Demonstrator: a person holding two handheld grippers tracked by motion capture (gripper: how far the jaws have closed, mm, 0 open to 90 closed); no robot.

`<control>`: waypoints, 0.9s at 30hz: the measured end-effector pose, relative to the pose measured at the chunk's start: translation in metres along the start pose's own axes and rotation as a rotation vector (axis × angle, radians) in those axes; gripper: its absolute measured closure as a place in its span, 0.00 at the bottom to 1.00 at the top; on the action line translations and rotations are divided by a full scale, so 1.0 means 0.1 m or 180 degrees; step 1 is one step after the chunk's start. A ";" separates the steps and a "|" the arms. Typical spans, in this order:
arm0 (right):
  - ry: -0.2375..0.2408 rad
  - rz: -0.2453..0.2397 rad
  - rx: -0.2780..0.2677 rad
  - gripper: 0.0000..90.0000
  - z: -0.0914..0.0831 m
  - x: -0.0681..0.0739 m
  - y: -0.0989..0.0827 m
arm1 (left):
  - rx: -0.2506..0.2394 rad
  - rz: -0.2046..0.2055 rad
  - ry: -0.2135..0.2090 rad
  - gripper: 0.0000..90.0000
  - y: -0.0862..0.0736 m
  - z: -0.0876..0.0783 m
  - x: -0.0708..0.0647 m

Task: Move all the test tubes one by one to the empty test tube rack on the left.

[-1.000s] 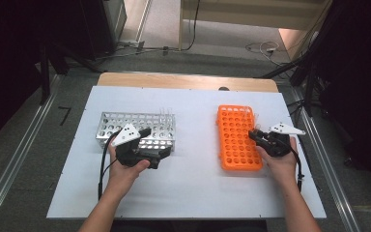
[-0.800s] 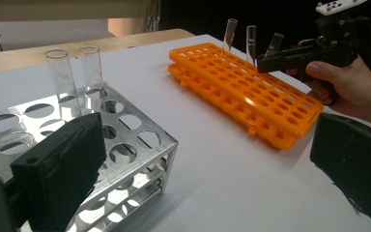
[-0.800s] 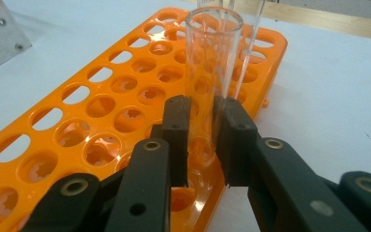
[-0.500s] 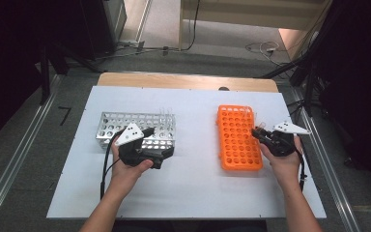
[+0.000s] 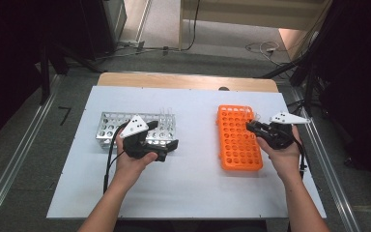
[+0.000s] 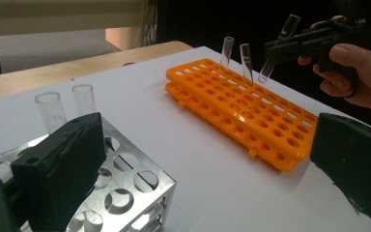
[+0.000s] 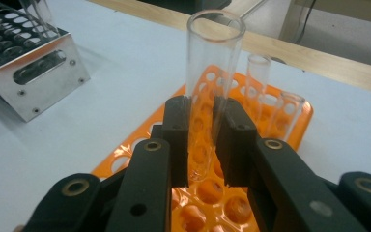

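My right gripper (image 7: pixel 202 140) is shut on a clear glass test tube (image 7: pixel 211 72), held upright just above the orange tube rack (image 7: pixel 290 121). From above, that gripper (image 5: pixel 252 126) hovers over the far right part of the orange rack (image 5: pixel 236 145). Two more tubes (image 6: pixel 236 55) stand in the rack's far end. My left gripper (image 5: pixel 166 145) is open at the near right corner of the metal rack (image 5: pixel 113 126). Its jaws stand wide apart over the metal rack (image 6: pixel 125 188), where two tubes (image 6: pixel 65 106) stand.
Both racks sit on a white board (image 5: pixel 193 183) on the table, with a wooden strip (image 5: pixel 183 80) along the far edge. Cables (image 5: pixel 265 48) lie on the floor beyond. Metal rails (image 5: pixel 9 164) run along both sides.
My right gripper has shifted slightly right and toward the far end of the orange rack, tube still held. My left gripper has edged right along the metal rack's near corner.
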State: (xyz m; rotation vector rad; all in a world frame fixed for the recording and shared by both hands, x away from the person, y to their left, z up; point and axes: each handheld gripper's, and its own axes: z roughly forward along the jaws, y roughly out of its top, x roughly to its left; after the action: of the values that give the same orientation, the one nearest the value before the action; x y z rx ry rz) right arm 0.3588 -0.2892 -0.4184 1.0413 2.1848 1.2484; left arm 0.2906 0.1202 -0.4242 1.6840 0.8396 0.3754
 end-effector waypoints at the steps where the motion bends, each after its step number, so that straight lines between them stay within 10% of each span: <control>1: 0.0031 -0.0003 -0.0003 0.82 0.01 0.01 0.02 | -0.0003 0.0011 -0.0005 0.00 0.02 0.01 0.00; 27: 0.0764 -0.0285 0.0058 0.82 0.28 0.75 0.17 | -0.0043 0.0083 -0.0116 0.03 0.07 0.13 -0.13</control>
State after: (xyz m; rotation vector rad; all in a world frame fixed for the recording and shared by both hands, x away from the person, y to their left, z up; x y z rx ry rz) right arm 0.3368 -0.2108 -0.4170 0.8263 2.3960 1.3757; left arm 0.2921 0.1018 -0.4192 1.6858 0.7873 0.3663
